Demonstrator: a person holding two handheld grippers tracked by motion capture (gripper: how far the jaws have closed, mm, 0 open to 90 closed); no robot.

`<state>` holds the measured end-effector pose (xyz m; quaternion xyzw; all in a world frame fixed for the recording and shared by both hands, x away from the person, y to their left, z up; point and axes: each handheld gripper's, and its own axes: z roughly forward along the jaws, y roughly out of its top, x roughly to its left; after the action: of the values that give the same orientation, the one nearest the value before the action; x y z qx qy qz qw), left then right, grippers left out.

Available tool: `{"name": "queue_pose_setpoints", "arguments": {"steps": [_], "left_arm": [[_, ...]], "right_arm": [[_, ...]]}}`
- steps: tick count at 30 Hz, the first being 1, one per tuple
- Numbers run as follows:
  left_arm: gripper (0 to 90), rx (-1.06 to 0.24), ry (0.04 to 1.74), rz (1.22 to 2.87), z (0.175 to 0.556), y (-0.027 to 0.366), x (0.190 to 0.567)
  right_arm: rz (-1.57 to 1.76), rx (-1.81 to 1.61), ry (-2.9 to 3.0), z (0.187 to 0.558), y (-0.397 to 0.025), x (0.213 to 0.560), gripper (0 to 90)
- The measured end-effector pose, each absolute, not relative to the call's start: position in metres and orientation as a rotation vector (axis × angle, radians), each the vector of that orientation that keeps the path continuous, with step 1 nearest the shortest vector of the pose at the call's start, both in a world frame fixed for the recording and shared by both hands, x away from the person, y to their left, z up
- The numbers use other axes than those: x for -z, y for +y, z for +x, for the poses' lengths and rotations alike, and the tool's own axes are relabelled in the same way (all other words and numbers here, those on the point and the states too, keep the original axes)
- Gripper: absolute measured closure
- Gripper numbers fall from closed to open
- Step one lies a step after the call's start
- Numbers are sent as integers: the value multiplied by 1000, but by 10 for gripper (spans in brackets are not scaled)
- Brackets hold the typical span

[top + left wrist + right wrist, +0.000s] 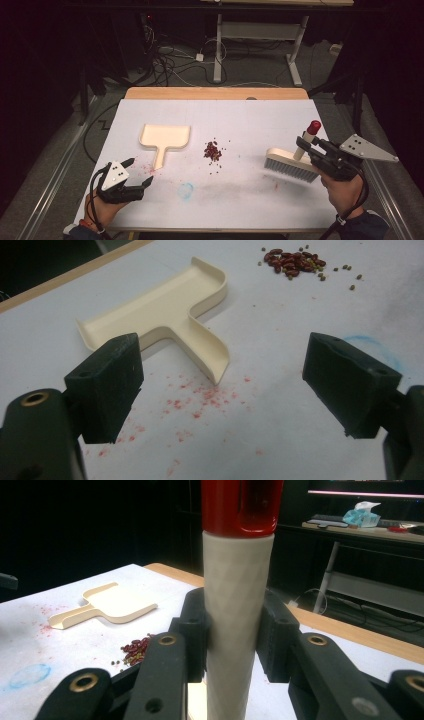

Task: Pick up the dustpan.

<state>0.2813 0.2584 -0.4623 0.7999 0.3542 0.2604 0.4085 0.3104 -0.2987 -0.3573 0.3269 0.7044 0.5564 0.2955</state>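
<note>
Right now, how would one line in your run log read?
right gripper: shut on brush | left gripper: open, near dustpan | beans: loose on table

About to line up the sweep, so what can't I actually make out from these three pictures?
- Brush head: in the right gripper view, the handle and right gripper hide the bristles.
- Beans: too small in the high view to count; the right gripper view hides part of the pile behind a jaw.
- Dustpan: in the left gripper view, a left gripper jaw covers its near corner.
</note>
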Motion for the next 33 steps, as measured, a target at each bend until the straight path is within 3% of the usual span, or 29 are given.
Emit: {"name": "queue_pose_setpoints", "arguments": {"steps": [19, 28, 33], "left_arm": [[161, -615, 1006, 2020, 288, 265, 466], [160, -457, 1173, 1970, 336, 246, 470], [161, -426, 1235, 2037, 361, 223, 476]], "right_arm": [[831, -1464, 1886, 308, -290, 355, 698], [829, -1446, 1902, 312, -283, 356, 698], [833, -1450, 1897, 312, -283, 356, 697]]}}
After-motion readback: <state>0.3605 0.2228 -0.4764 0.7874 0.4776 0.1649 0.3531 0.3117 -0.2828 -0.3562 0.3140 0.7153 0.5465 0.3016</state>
